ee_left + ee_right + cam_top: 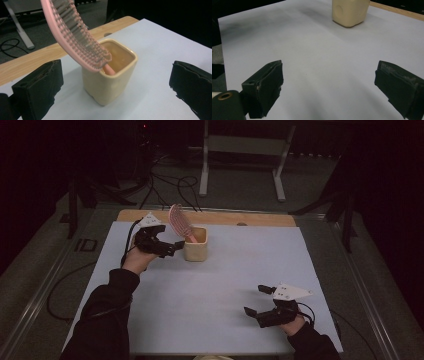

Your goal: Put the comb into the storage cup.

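Starting at the left, we see our left gripper [176, 247] held just beside the cream cup [195, 245], its jaws spread wide and gripping nothing. In the left gripper view the cup [110, 75] sits between the two black jaws, apart from both. A pink hairbrush [177, 221] stands handle-down in the cup, leaning toward the left gripper with its bristled head above the rim. Farther right, near the front edge of the white table cover [225, 285], our right gripper [257, 300] rests low, jaws also wide and empty, well apart from the cup.
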Available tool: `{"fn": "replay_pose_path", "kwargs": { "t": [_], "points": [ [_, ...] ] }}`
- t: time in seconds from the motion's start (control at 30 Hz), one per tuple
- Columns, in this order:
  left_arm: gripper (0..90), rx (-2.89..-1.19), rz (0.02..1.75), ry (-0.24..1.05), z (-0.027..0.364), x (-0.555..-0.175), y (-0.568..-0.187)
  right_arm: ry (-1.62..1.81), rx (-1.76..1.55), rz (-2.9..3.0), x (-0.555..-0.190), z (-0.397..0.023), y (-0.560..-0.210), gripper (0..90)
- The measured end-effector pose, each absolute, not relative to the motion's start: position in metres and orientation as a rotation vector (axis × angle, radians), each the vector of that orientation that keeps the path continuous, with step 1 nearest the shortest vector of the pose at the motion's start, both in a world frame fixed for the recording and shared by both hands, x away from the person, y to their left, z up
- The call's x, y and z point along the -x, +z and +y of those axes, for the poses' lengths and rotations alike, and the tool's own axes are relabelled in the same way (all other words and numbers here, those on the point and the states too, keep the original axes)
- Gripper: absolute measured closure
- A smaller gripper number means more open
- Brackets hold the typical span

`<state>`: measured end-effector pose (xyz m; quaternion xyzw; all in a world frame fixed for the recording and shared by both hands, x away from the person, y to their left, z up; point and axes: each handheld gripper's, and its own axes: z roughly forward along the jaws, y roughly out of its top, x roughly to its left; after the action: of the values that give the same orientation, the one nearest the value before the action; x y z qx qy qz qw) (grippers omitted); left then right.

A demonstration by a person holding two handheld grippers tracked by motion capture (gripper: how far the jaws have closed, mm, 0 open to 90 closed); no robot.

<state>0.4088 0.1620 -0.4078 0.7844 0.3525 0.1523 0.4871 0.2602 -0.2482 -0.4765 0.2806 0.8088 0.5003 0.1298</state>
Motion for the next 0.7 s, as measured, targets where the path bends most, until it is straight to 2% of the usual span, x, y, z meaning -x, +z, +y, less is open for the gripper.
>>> {"fn": "replay_pose_path", "kwargs": {
  "t": [0.7],
  "points": [
    [0.0,-1.997,0.781,0.362,0.168,-0.357,-0.441,1.451,-0.819,2.353,-0.26,-0.247,-0.477,7.8]
  ]
}}
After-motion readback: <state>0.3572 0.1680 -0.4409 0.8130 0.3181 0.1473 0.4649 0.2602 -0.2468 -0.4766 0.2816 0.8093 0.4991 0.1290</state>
